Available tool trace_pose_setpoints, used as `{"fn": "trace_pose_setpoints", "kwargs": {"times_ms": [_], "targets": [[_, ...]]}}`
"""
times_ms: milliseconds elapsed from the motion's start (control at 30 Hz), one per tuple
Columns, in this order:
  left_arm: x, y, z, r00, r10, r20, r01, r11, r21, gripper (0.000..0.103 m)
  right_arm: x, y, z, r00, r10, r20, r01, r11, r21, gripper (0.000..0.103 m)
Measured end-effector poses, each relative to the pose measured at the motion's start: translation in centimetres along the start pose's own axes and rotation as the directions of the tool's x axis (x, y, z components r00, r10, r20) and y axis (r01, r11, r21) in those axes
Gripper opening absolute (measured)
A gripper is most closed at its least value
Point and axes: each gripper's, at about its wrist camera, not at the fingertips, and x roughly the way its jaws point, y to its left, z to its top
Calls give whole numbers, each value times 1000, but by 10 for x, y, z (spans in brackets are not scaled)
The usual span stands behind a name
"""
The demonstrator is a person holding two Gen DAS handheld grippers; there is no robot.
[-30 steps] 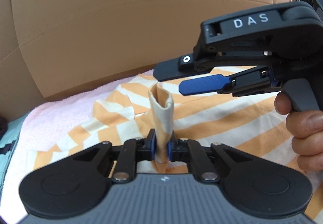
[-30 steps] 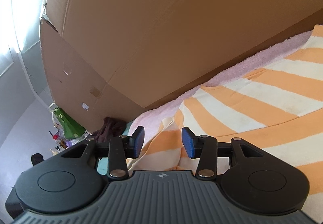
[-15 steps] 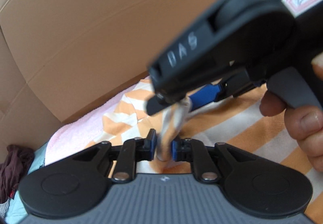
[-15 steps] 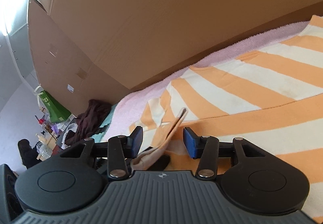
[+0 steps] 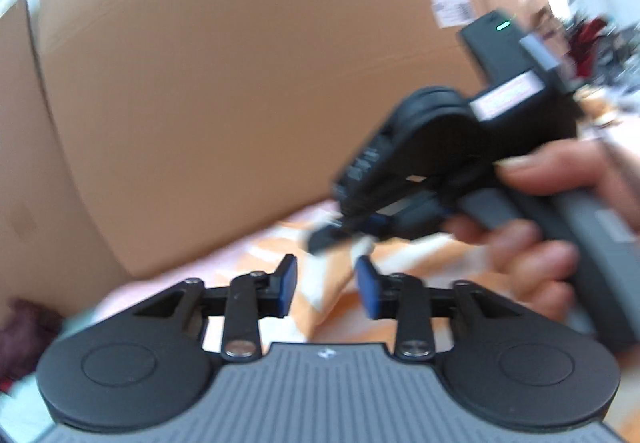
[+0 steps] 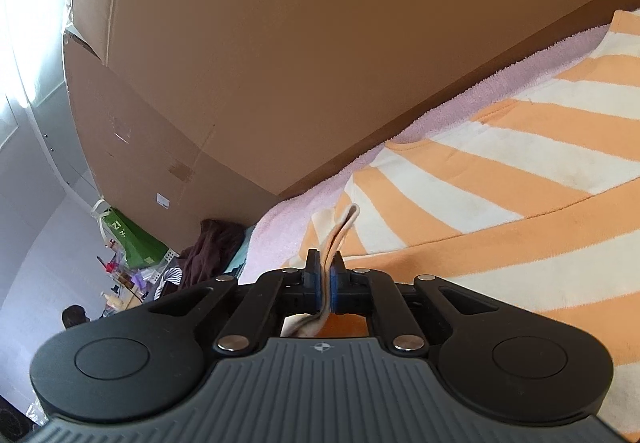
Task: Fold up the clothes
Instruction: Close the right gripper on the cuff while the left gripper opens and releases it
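On the left, a dark brown garment (image 6: 212, 247) lies heaped past the edge of the pink towel (image 6: 288, 219), beneath the wall of cardboard boxes (image 6: 320, 43). The left tool (image 5: 326, 285) has its blue pads apart and the jaws are opening; the cream edge of the orange-and-cream striped shirt (image 6: 500, 171) shows in the gap, but the pads do not press on it, so it looks released. Beside it, the right tool (image 6: 327, 279) is clamped tight on that same cream sleeve edge (image 6: 344, 227), which stands up between its pads as a thin doubled strip, while the person's hand (image 5: 552, 227) squeezes the handle. The rest of the shirt lies spread flat on the towel, running away to the right. The step in hand appears to be passing the sleeve from one tool to the other for a fold inward. To do it well, the left tool should draw clear without snagging the fabric, and the right should keep its pinch firm, lift only slightly, and carry the sleeve across the body so the stripes lie smooth, without dragging the whole shirt off line.
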Motion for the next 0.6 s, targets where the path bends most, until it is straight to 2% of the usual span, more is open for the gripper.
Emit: {"fn": "trace_pose_setpoints", "kwargs": {"times_ms": [67,200,367,467,600], "targets": [[-4,-1,0,999,-42,-15,42,999,-15,18,-2,2,0,1000,22,11,-21,1000,-4,6],[-9,-8,-6,998,-52,-35,52,999,-4,18,-7,8,1,996,64,54,-63,998,-17,6],[-9,-7,-8,996,-66,-66,65,998,-22,30,-12,10,4,989,117,95,-116,993,-14,6],[0,-9,-4,993,-67,-101,66,998,-20,40,-14,13,5,983,146,112,-144,989,-26,6],[8,-13,1,988,-91,-123,85,995,-52,47,-19,14,7,973,178,148,-176,984,-28,5]]}}
